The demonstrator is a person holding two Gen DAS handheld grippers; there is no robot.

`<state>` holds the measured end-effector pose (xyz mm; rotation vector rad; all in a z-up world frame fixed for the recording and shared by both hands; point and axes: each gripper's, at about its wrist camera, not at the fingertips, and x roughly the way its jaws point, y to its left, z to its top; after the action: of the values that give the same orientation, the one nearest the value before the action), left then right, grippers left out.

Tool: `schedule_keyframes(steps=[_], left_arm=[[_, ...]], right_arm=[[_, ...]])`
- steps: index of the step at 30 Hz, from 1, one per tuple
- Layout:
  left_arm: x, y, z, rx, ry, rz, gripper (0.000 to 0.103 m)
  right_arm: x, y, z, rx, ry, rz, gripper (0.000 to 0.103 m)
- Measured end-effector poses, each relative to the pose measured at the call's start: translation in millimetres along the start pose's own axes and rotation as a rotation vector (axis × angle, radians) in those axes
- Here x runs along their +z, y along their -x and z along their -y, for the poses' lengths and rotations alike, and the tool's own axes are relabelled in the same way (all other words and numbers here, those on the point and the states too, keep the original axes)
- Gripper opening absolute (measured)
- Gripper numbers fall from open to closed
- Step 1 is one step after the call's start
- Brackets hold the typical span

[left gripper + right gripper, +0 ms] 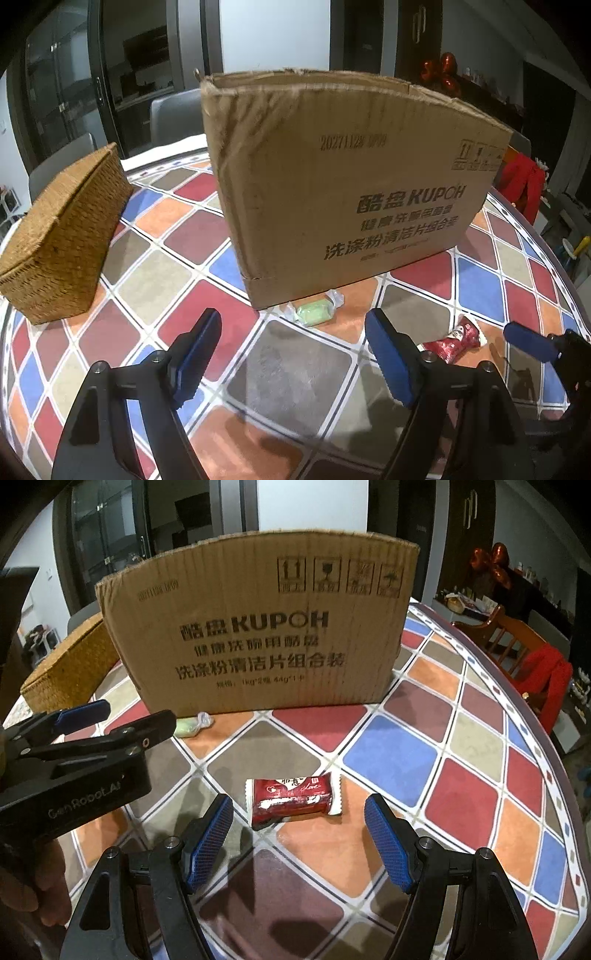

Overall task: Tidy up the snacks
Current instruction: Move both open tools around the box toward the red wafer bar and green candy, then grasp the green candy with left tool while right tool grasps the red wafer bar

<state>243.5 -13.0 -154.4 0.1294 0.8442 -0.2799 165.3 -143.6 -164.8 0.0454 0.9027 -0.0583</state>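
A green wrapped snack lies on the table against the foot of a tall cardboard box. My left gripper is open and empty just short of it. A red wrapped snack lies on the table in front of my right gripper, which is open and empty, its fingers apart on either side. The red snack also shows in the left wrist view, and the green snack in the right wrist view. The box shows in the right wrist view.
A woven basket stands left of the box on the table with the coloured diamond-pattern cloth. The left gripper body shows at the left of the right wrist view. Chairs stand past the table's right edge.
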Motion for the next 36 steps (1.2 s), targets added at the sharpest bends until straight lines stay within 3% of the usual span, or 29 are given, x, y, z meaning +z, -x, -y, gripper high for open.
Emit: schedule_keyframes(steps=[15, 21, 23, 28, 36], left_arm=[[0.4, -41.6, 4.0, 0.018, 0.033, -0.090, 0.060], [0.7, -45.2, 6.7, 0.031, 0.030, -0.087, 0.055], [0.7, -45.5, 7.3, 0.033, 0.030, -0.082, 0.053], [-1.5, -40.6, 14.8, 0.023, 0.014, -0.071, 0.034], [-4.3, -36.7, 19.4, 0.023, 0.011, -0.065, 0.029]], right_arm=[[6.7, -26.2, 10.2, -0.007, -0.038, -0.057, 0.074], [7.3, -28.6, 8.7, -0.016, -0.034, -0.048, 0.074], [6.8, -27.7, 8.7, -0.023, -0.038, -0.045, 0.069], [5.2, -24.4, 10.5, -0.038, -0.047, -0.034, 0.056], [7.0, -27.1, 18.5, -0.033, -0.052, -0.027, 0.048]])
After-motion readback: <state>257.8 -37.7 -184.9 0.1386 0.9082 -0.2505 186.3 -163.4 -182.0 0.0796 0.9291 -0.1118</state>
